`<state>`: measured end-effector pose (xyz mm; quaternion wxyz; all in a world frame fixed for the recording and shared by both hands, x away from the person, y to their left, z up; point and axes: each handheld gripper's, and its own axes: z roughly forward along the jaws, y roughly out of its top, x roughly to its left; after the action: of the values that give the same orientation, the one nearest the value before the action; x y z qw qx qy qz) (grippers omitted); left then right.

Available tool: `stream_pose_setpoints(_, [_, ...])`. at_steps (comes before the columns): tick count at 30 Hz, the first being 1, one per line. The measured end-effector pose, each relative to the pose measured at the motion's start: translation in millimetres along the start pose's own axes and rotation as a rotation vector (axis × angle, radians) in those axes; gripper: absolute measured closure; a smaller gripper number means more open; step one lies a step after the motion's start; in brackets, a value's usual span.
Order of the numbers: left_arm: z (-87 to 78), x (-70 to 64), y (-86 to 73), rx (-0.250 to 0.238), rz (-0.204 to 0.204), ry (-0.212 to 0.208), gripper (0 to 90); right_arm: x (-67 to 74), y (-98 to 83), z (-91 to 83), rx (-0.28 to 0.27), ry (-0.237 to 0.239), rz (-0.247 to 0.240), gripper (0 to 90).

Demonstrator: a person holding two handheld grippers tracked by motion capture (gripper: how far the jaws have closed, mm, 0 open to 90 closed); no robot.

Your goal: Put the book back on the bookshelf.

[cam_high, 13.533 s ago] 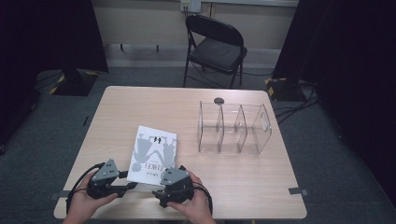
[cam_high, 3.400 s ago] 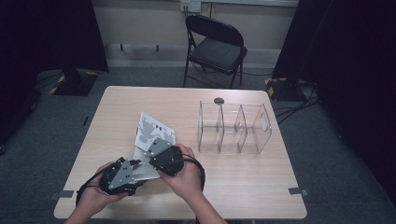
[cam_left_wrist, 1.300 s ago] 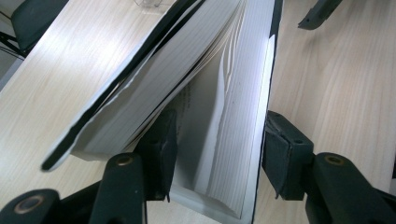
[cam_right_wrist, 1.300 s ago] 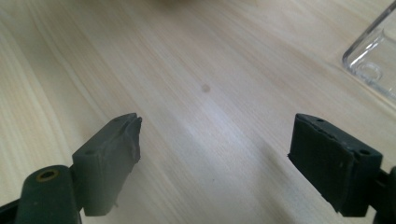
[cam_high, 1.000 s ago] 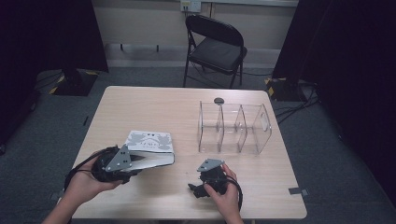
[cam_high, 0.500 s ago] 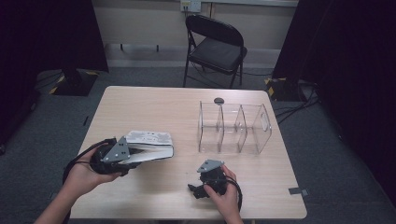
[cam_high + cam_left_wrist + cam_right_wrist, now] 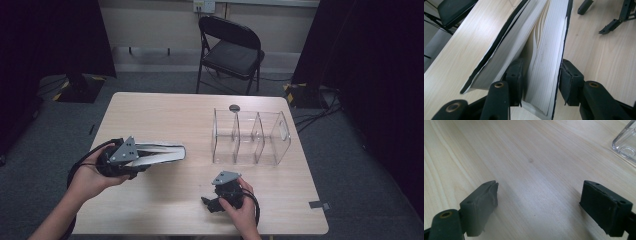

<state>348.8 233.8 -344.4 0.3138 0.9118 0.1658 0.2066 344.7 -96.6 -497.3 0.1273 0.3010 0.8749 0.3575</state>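
Book (image 7: 159,152) sits pinched in my left claw (image 7: 540,82), which has just been closing — long axis pointing toward the rack (image 7: 251,137); right claw (image 7: 539,207) spread, idle on the surface (image 7: 170,112).

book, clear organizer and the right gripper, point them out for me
book (image 7: 162,152), high view, on its upper cover near the free end
organizer (image 7: 272,131), high view, on the clear wall of its right compartment
right gripper (image 7: 540,207), right gripper view, midway between its two spread black jaws

left gripper (image 7: 145,156): level, fingers (image 7: 515,80) just closing, seemingly clamped | right gripper (image 7: 214,204): low, fingers spread apart
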Motion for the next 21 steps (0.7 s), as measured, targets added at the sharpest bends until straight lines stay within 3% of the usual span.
stream_pose_setpoints(10, [-0.4, 10.0, 4.5, -0.002, -0.014, 0.008, 59.4, -0.2, -0.9, -0.2, -0.007, 0.004, 0.008, 13.5])
stream_pose_setpoints(14, [-0.8, 11.0, 6.1, 0.022, -0.002, 0.017, 59.5, -1.7, -1.9, -0.4, -0.019, 0.015, 0.01, 13.6])
stream_pose_setpoints(15, [-1.1, 11.2, 6.1, 0.021, -0.002, 0.024, 59.6, -1.5, -2.2, -1.0, -0.015, 0.017, 0.027, 13.6])
stream_pose_setpoints(21, [0.5, 11.1, 4.4, 0.019, 0.009, 0.03, 59.5, -2.0, -2.0, -0.4, -0.02, 0.013, 0.017, 13.6])
